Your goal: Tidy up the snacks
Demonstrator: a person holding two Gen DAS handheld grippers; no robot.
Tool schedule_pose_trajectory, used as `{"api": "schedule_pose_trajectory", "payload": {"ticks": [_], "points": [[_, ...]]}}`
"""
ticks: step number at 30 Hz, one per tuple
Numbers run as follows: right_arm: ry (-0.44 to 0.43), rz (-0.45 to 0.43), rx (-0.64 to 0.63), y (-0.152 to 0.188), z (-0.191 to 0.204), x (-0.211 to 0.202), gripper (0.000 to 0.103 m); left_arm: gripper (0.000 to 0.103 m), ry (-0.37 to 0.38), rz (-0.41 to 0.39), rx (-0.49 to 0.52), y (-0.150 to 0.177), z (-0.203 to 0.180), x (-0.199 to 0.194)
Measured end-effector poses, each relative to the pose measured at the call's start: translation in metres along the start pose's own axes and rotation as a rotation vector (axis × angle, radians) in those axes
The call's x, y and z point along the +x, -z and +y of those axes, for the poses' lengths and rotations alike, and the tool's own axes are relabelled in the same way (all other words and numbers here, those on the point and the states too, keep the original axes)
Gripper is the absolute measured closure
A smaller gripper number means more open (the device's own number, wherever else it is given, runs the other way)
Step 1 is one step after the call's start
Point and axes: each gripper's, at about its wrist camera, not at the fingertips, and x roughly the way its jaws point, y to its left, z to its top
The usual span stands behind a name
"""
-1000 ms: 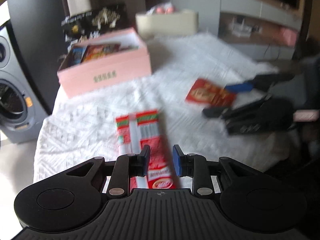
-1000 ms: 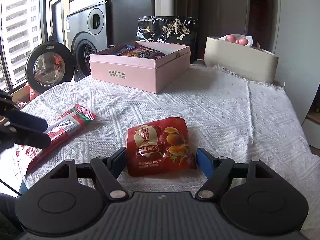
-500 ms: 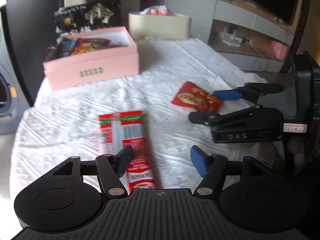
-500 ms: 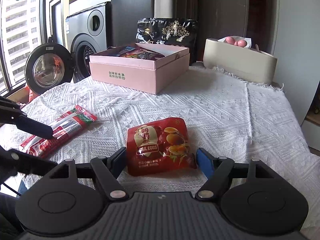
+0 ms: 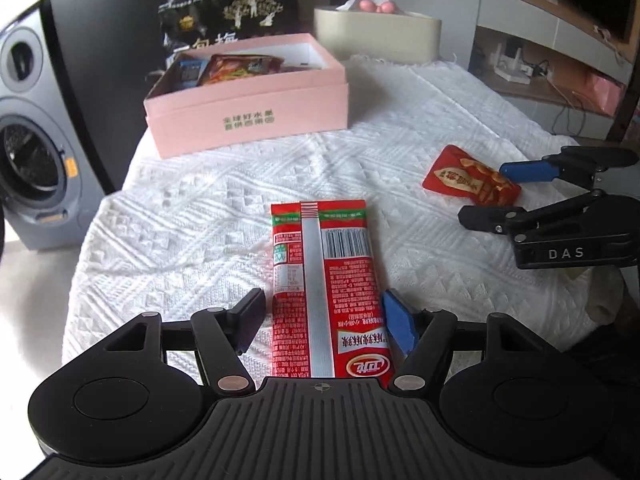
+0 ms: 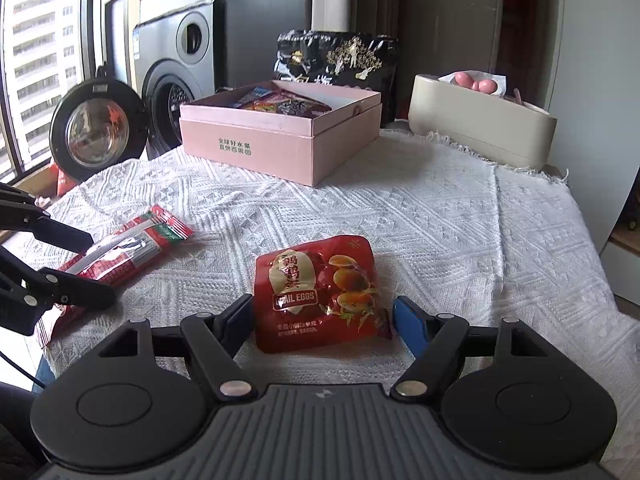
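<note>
Two packets left on the desk (image 6: 440, 208), several already in the pink box (image 5: 248, 116): long red packet (image 5: 324, 280) between left gripper (image 5: 324, 316) jaws, just opened, ungripped; quail egg pouch (image 6: 320, 292) between right gripper (image 6: 324, 320) jaws, also spread.

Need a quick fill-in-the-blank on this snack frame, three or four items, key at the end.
1. The open pink box already holds several ____.
2. The pouch between the right hand-held gripper's open jaws is labelled "____ EGGS".
3. The long red packet lies between the jaws of the ____ hand-held gripper, printed back facing up.
4. Both loose packets rest on a white ____.

Missing words: snack packets; QUAIL; left; tablecloth
</note>
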Motion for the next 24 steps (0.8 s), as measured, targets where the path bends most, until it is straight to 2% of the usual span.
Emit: {"api": "schedule_pose_trajectory", "payload": {"ticks": [4, 6, 10, 14, 16, 18, 21, 22, 24], "points": [[0.035, -0.011, -0.029, -0.008, 0.0, -0.003, 0.026, 0.028, 0.046, -0.038, -0.025, 0.003, 0.005, 0.004], [0.036, -0.007, -0.027, -0.012, -0.001, 0.0, 0.025, 0.028, 0.04, -0.063, -0.013, 0.007, 0.002, 0.003], [-0.025, 0.072, 0.048, -0.016, -0.012, 0.011, 0.025, 0.027, 0.013, -0.093, 0.018, 0.015, -0.009, -0.001], [-0.027, 0.074, 0.056, -0.014, -0.013, 0.012, 0.026, 0.027, 0.024, -0.121, 0.002, 0.02, -0.006, -0.001], [-0.027, 0.076, 0.051, -0.015, -0.012, 0.012, 0.026, 0.027, 0.027, -0.121, 0.009, 0.019, -0.006, -0.001], [-0.037, 0.077, 0.038, -0.015, -0.01, 0.011, 0.034, 0.027, 0.035, -0.12, 0.013, 0.018, -0.004, 0.0], [-0.048, 0.081, 0.027, -0.019, -0.008, 0.011, 0.035, 0.027, 0.044, -0.142, 0.008, 0.02, -0.002, 0.001], [-0.061, 0.083, 0.029, -0.02, -0.009, 0.01, 0.035, 0.029, 0.046, -0.155, 0.012, 0.021, -0.002, 0.002], [-0.082, 0.084, 0.029, -0.022, -0.008, 0.009, 0.035, 0.043, 0.045, -0.172, -0.003, 0.021, 0.002, 0.001]]}}
